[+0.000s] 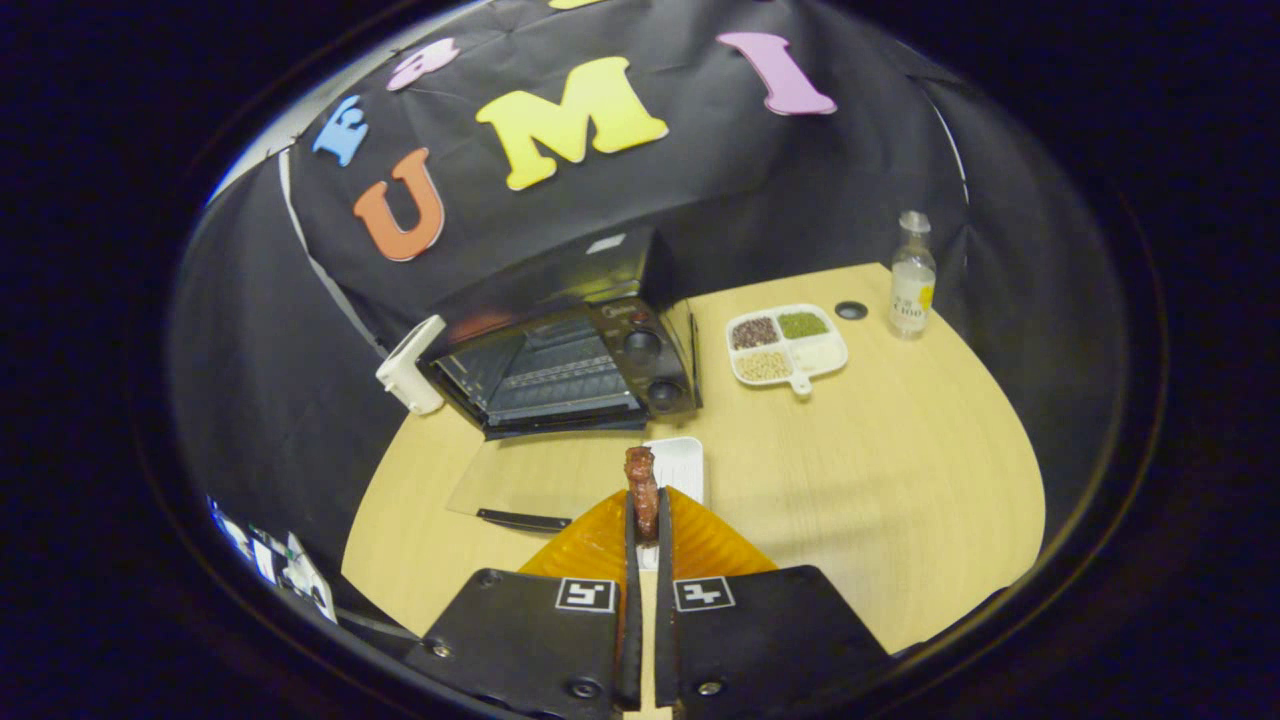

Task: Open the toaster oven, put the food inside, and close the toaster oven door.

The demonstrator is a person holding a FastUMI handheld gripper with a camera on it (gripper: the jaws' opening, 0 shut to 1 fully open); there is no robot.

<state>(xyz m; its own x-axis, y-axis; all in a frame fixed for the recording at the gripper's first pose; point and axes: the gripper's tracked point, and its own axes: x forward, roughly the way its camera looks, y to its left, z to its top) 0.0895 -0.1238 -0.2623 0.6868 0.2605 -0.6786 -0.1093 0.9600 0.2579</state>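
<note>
The tongs (646,520) are pinching a brown piece of food (641,487), the open toaster oven (570,365) sitting beyond them on the wooden surface (900,480).

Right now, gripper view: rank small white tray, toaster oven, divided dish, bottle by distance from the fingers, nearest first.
The gripper has its fingers shut on a brown piece of food.
1. Small white tray, just ahead of the fingers, slightly right.
2. Toaster oven, beyond the tray to the left, door down.
3. Divided dish, farther back, right of the oven.
4. Bottle, farthest, at the table's far right.
</note>
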